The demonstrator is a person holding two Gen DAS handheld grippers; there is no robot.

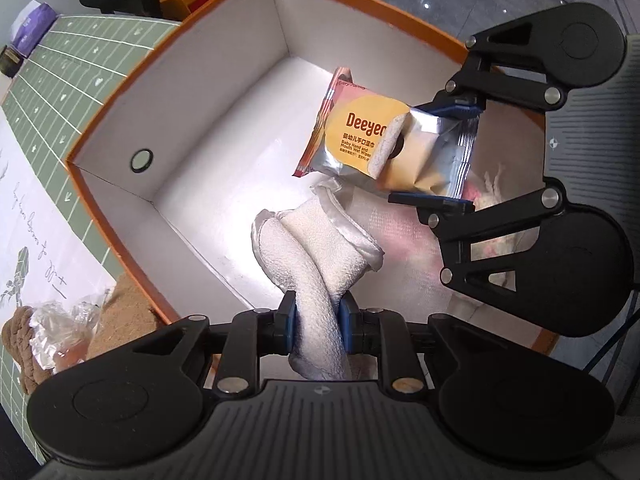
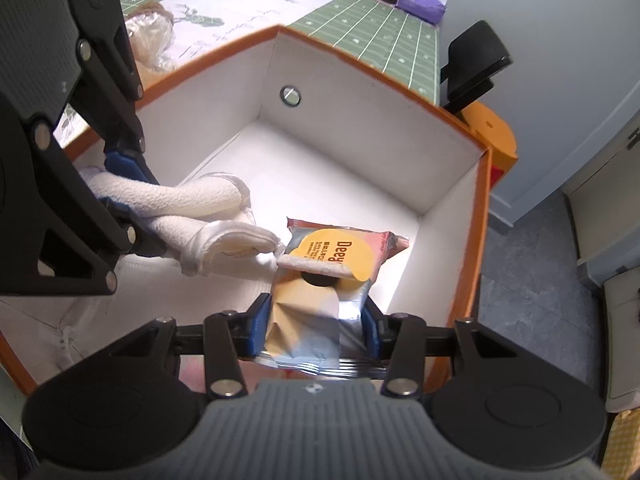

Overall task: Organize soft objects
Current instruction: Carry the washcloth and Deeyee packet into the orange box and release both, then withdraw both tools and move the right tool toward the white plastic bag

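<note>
**Inspector:** Below both grippers, what room do you have?

**Operator:** Under my left gripper [image 1: 316, 322] the orange-rimmed box [image 1: 176, 44] stands open, its white floor bare ahead of the fingers and off toward the far corner. The walls rise well clear of my blue pads [image 1: 288, 316] on that side. My right gripper [image 2: 316, 330] hangs just inside the near wall, with free floor ahead of it up to the far walls.

**Inspector:** Surface and surroundings?

**Operator:** The box sits beside a green gridded mat [image 2: 372, 28] on the table. Left of my left gripper, outside the box, lie a brown plush piece [image 1: 20, 344] and crinkled clear wrapping [image 1: 60, 328]. Grey floor lies beyond the box.

**Inspector:** Contents and grips?

**Operator:** My left jaws stand narrow, pinching a white rolled towel [image 1: 312, 240] that hangs down into the box. My right jaws are clamped on a wet-wipes packet [image 2: 332, 256], over the floor, just beside the towel's end. A white mesh bag [image 1: 384, 248] lies on the box floor beneath the towel.
</note>
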